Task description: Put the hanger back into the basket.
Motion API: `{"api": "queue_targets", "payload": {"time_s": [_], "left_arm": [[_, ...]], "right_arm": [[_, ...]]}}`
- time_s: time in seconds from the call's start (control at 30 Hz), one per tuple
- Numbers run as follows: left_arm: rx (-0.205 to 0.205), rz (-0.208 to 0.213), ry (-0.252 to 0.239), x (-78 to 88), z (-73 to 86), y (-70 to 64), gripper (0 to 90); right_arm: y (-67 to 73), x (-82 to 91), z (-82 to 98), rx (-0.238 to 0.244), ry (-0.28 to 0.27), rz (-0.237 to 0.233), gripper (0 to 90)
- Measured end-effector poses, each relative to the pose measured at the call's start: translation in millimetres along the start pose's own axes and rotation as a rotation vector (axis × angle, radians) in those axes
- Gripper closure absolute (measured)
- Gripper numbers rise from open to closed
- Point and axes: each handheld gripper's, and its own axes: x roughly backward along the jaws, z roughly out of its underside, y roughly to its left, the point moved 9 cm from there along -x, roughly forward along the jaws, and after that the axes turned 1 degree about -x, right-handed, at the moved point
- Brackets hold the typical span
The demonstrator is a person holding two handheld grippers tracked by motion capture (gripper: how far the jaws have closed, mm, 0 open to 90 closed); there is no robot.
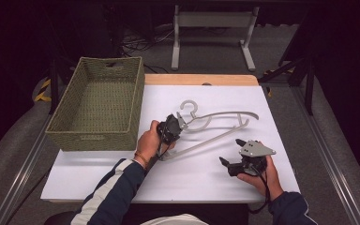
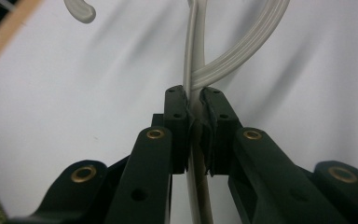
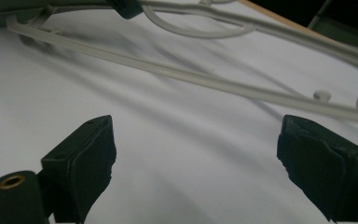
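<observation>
At the far left of the table (image 1: 75,180) stands a green woven basket (image 1: 97,104); it sits on the white surface near the left edge, upright, with a handle slot in its far wall. I cannot see anything inside it from the high view.

Just to the right of the basket is the person's left hand (image 1: 149,143), with a dark sleeve that has a white stripe (image 1: 112,187). This hand holds the left gripper (image 1: 174,125), which points toward the far right. Its jaws are closed tight on a grey plastic hanger (image 1: 215,124). In the left gripper view the left gripper (image 2: 194,105) presses from both sides on a thin bar of the hanger (image 2: 193,70), close to the place where the curved shoulder joins it. The hook end (image 2: 80,9) shows at the top left of that view.

The hanger lies in the middle of the table, hook toward the far side, its long bar running down toward the left hand.

More to the right, near the front edge, the right hand (image 1: 262,176) holds the right gripper (image 1: 229,154). Its jaws stand wide apart and nothing is between them. In the right gripper view the right gripper (image 3: 196,158) rests over bare white surface, and the hanger (image 3: 191,77) lies beyond the tips, apart from them.
</observation>
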Motion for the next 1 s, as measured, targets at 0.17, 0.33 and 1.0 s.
{"api": "queue_targets", "payload": {"time_s": [0.17, 0.33, 1.0], "left_arm": [[0.021, -0.045, -0.093, 17.5, -12.4, 7.5, 82.0], [0.033, -0.068, -0.163, 33.6, -22.8, 11.2, 82.0], [0.147, -0.05, -0.376, 126.4, -50.8, 42.9, 82.0]], "right_arm": [[-6.8, 9.4, -9.6, 0.0, -0.088, 0.052, 12.1], [-7.1, 13.7, -13.9, 0.036, -0.12, 0.08, 12.3], [-4.6, 10.4, -11.6, 0.042, -0.113, 0.074, 12.3]]}}
